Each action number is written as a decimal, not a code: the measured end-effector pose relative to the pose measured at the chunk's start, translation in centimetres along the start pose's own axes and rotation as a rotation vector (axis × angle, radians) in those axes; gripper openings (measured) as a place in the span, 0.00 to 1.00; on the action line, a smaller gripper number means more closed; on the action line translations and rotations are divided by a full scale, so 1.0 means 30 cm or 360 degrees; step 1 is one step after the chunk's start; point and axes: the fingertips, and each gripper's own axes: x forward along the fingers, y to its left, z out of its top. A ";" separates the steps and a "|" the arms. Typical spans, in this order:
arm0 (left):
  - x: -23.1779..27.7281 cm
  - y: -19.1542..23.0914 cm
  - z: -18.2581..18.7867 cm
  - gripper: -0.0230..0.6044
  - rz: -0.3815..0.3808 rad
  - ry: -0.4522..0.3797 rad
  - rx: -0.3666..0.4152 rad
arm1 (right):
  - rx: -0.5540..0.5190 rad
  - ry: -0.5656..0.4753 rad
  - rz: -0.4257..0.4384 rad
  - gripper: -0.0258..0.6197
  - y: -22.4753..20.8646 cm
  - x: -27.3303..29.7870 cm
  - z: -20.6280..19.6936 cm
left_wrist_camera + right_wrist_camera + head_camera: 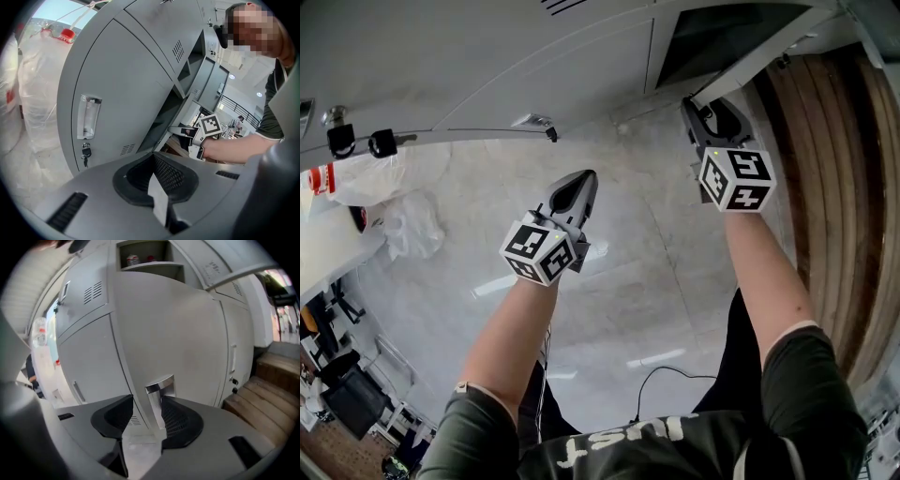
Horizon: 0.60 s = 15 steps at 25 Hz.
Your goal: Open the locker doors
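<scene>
Right hand-held gripper (145,405) astride chrome handle (160,383); grey locker door (173,324) ajar

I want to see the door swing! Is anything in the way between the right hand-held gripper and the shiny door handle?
Nothing visible is. The shiny handle sits between the open jaws of the right hand-held gripper, with a little gap beside one jaw.

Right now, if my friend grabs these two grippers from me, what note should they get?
Left gripper: jaws together, holding nothing, off the lockers.
Right gripper: jaws apart around the chrome handle of a locker door, not clamped on it.
Done: that door looks partly swung open, and an upper compartment is open.
Left: the lower door with a key in its lock is shut.
</scene>
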 end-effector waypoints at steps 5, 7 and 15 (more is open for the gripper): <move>-0.022 0.005 0.000 0.05 0.0014 0.0000 -0.0004 | 0.0324 -0.0034 -0.0047 0.35 -0.018 0.001 0.022; -0.029 0.010 0.000 0.05 0.0023 0.0001 -0.0008 | 0.0350 -0.0039 -0.0063 0.35 -0.020 0.004 0.025; -0.035 0.006 -0.009 0.05 0.0028 0.0007 -0.0028 | 0.0311 -0.0062 -0.0154 0.35 -0.047 -0.055 0.002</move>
